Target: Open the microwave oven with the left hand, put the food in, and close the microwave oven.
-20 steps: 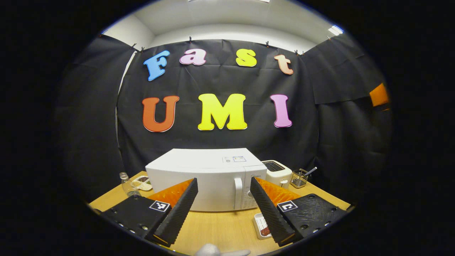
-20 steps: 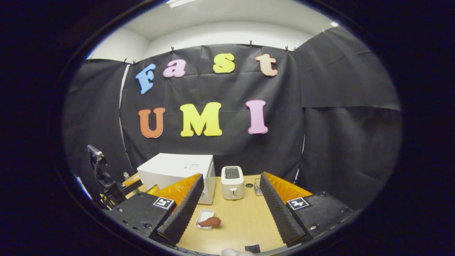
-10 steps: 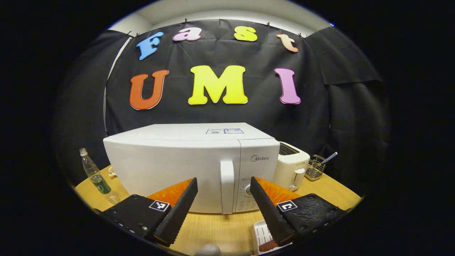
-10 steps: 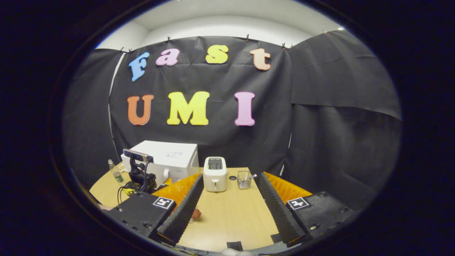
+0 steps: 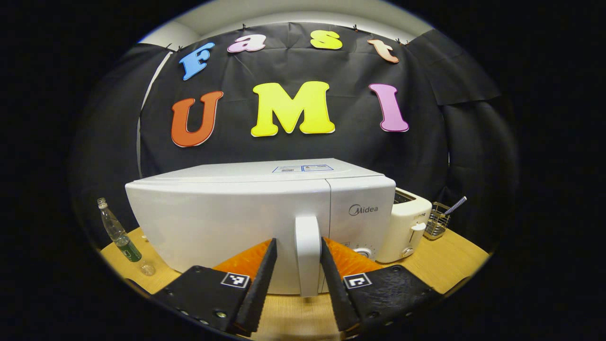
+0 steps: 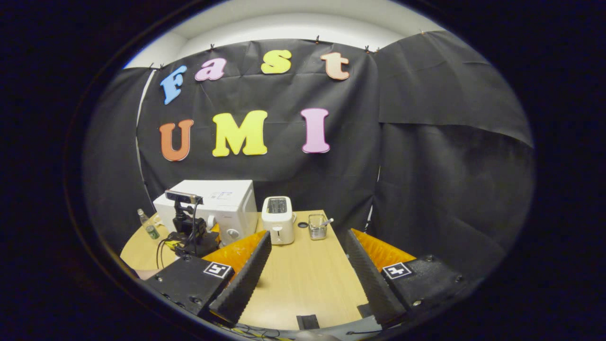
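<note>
Straddling the handle point(image 5: 307, 255) (contact unclear), white microwave point(image 5: 227, 222) door closed.

- Toaster point(image 5: 407, 225): pale, upright, ahead and to the right of the left gripper point(image 5: 297, 240); just left of straight ahead of the right gripper point(image 6: 307, 232).
- Wire basket point(image 5: 436, 223): right of the toaster, with a striped handle sticking out of it.
- Bottle point(image 5: 118, 234): clear, green label, standing far to the left gripper's left.
- Wooden table point(image 6: 303, 279): under both grippers.
- Small dark round spot point(image 6: 303, 224): on the table between toaster and basket.
</note>
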`<state>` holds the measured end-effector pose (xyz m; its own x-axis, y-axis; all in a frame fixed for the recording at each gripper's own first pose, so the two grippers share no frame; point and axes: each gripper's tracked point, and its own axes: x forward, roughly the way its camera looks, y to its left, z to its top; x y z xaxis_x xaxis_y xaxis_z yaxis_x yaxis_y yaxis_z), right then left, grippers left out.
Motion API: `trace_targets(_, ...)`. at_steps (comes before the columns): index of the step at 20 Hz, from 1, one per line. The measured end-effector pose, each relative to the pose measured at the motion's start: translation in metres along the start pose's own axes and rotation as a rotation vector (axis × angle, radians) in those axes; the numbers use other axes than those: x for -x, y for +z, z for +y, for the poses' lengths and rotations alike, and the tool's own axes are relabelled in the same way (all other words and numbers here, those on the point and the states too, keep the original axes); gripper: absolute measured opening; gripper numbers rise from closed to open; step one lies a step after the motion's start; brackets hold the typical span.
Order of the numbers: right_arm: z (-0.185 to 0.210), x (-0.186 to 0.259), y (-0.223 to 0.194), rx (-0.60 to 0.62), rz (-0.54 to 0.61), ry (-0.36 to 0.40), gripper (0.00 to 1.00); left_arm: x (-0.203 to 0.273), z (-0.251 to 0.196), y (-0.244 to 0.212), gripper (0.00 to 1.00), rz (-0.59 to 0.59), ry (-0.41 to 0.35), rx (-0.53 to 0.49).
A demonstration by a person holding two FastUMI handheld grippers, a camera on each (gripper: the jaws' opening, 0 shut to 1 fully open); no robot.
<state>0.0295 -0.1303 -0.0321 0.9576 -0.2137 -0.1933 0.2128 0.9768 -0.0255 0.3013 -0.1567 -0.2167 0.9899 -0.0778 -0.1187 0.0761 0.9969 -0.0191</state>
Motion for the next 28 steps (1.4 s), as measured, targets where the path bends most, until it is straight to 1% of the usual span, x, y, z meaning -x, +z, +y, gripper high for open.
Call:
trace_targets(1, 0.000, -0.001, 0.000, 0.008, 0.000, 0.003, 1.00, 0.001, -0.004, -0.001, 0.51, 0.004, -0.012, 0.007)
trace_targets(2, 0.000, -0.002, 0.001, 0.012, -0.002, 0.004, 1.00, 0.002, -0.006, 0.001, 0.26, -0.004, -0.006, 0.005)
trace_targets(3, 0.001, -0.002, 0.001, 0.010, -0.005, 0.007, 1.00, 0.000, -0.005, 0.000, 0.18, -0.006, 0.002, 0.004)
trace_targets(4, 0.002, -0.003, 0.001, 0.006, -0.004, 0.011, 1.00, 0.000, -0.005, -0.001, 0.28, -0.004, 0.005, 0.011)
trace_targets(5, 0.003, -0.004, -0.002, 0.004, 0.002, 0.013, 0.95, -0.001, -0.006, -0.002, 0.25, -0.001, 0.001, 0.019)
trace_targets(6, 0.003, -0.003, -0.003, 0.002, 0.005, 0.016, 1.00, 0.001, -0.006, -0.002, 0.20, 0.006, -0.002, 0.023)
trace_targets(7, 0.002, -0.003, -0.003, 0.000, 0.005, 0.018, 1.00, 0.001, -0.006, 0.001, 0.21, -0.004, -0.001, 0.022)
trace_targets(8, 0.002, -0.002, -0.004, 0.001, 0.007, 0.016, 0.95, 0.001, -0.006, -0.002, 0.17, 0.006, -0.001, 0.016)
trace_targets(9, 0.001, -0.002, -0.005, -0.001, 0.007, 0.016, 1.00, 0.002, -0.005, -0.001, 0.17, 0.001, 0.003, 0.013)
trace_targets(10, 0.001, -0.002, -0.004, -0.001, 0.009, 0.016, 1.00, -0.003, -0.004, -0.004, 0.17, 0.004, 0.012, 0.009)
trace_targets(11, 0.001, -0.003, -0.005, -0.001, 0.012, 0.015, 0.95, 0.001, -0.004, -0.003, 0.03, 0.007, 0.013, 0.003)
trace_targets(12, 0.001, -0.003, -0.006, -0.002, 0.013, 0.017, 1.00, 0.002, -0.004, -0.004, 0.12, 0.013, 0.011, 0.000)
trace_targets(16, 0.007, -0.001, -0.004, 0.000, 0.010, 0.031, 1.00, 0.005, -0.005, -0.006, 0.13, 0.030, -0.009, -0.037)
trace_targets(17, 0.009, -0.001, -0.004, 0.002, 0.005, 0.033, 0.96, 0.005, -0.005, -0.007, 0.12, 0.036, -0.018, -0.040)
trace_targets(18, 0.011, -0.002, -0.004, -0.003, 0.005, 0.041, 0.96, 0.007, -0.004, -0.007, 0.13, 0.044, -0.023, -0.039)
trace_targets(19, 0.015, -0.003, -0.004, -0.014, 0.005, 0.049, 1.00, 0.018, -0.002, -0.007, 0.13, 0.042, -0.018, -0.035)
trace_targets(21, 0.019, -0.004, -0.010, -0.012, 0.014, 0.057, 1.00, 0.050, 0.004, -0.012, 0.12, 0.035, -0.015, -0.057)
trace_targets(22, 0.023, -0.005, -0.012, -0.008, 0.017, 0.064, 1.00, 0.069, 0.010, -0.014, 0.12, 0.021, -0.010, -0.047)
trace_targets(24, 0.031, -0.005, -0.015, -0.013, 0.026, 0.087, 1.00, 0.101, 0.024, -0.025, 0.12, 0.035, 0.001, -0.056)
trace_targets(26, 0.045, -0.006, -0.021, -0.020, 0.041, 0.121, 1.00, 0.124, 0.035, -0.028, 0.13, 0.049, -0.022, -0.101)
trace_targets(28, 0.061, -0.006, -0.021, -0.025, 0.050, 0.163, 1.00, 0.140, 0.045, -0.032, 0.13, 0.072, -0.045, -0.083)
